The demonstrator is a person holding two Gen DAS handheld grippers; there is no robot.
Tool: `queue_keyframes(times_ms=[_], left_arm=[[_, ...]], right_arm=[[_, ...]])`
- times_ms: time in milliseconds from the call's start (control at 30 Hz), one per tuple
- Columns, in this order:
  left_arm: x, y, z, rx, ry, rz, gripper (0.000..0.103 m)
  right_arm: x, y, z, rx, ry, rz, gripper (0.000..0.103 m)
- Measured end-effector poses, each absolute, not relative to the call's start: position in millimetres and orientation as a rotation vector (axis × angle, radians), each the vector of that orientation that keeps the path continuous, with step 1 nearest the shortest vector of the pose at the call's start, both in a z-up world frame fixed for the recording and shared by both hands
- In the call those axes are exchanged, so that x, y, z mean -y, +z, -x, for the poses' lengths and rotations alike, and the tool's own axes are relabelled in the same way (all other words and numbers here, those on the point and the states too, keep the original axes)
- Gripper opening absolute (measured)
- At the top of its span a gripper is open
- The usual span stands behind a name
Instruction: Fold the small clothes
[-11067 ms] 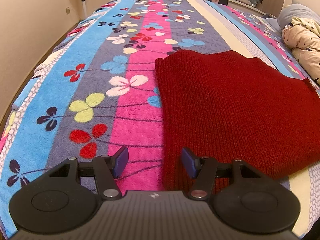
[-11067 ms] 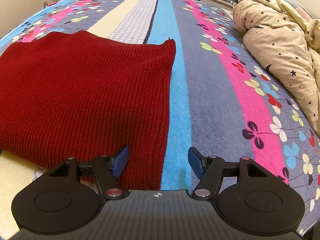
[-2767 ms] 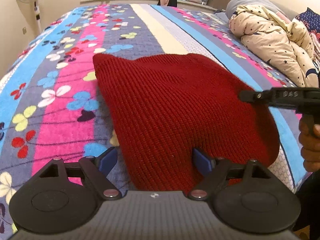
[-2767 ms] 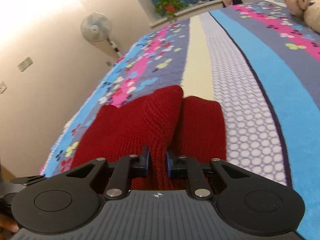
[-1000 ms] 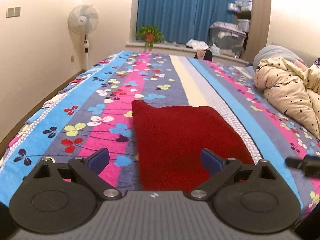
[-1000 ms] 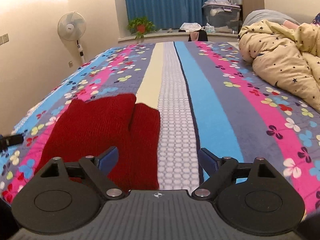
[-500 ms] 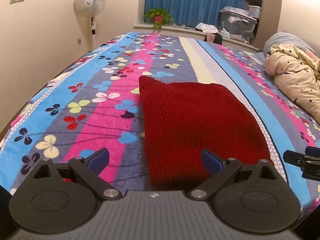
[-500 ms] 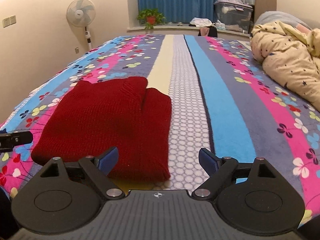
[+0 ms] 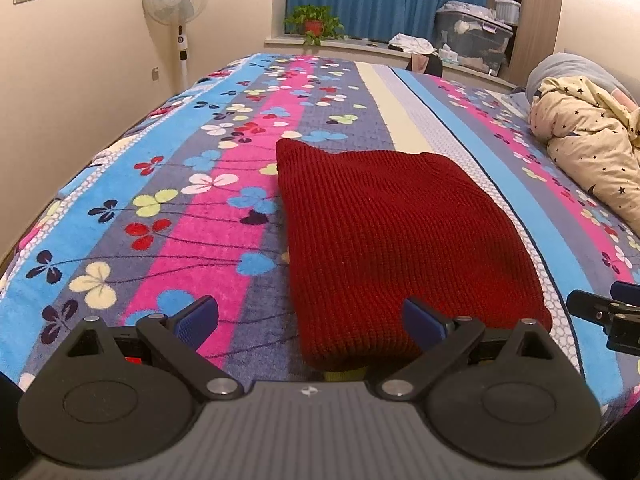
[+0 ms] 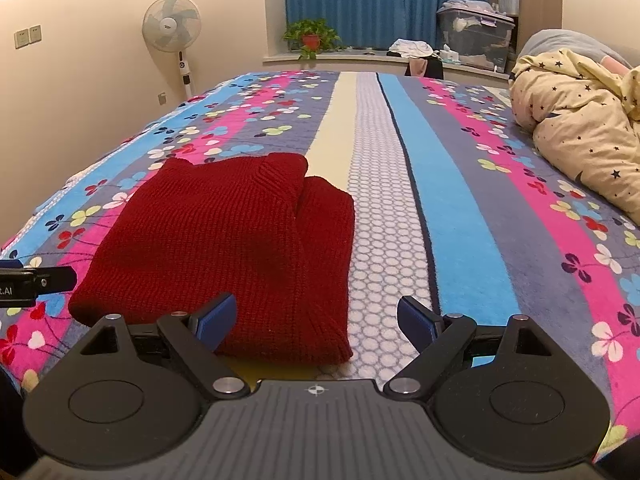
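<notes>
Now the red knit garment (image 9: 396,236) lies folded on the striped, flower-patterned bedspread (image 9: 192,216), stretching toward 12 o'clock from both grippers. Left gripper (image 9: 312,320) and right gripper (image 10: 316,318) each hover at its near edge with fingers spread wide, grasping nothing (a star-print quilt (image 10: 580,128) sits at 2 o'clock).

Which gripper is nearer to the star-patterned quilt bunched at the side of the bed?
Right. The right gripper hangs by the folded red sweater's edge facing the star-patterned quilt; the left gripper is at the sweater's opposite edge, farther away.
</notes>
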State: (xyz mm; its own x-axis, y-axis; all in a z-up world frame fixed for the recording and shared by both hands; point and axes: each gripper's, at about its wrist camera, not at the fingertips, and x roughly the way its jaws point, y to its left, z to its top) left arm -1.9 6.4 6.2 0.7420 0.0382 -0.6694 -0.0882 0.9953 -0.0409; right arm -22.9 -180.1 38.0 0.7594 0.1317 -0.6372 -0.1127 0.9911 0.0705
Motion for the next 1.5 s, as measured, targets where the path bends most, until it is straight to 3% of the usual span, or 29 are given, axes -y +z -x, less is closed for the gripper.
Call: queue_keyframes(times_ms=[1500], left_arm=[[-2.4, 4.4, 2.5, -0.729, 0.039, 0.057, 0.1]], right_arm=[[178.2, 35.8, 22.3, -0.7, 0.162, -0.011, 0.088]])
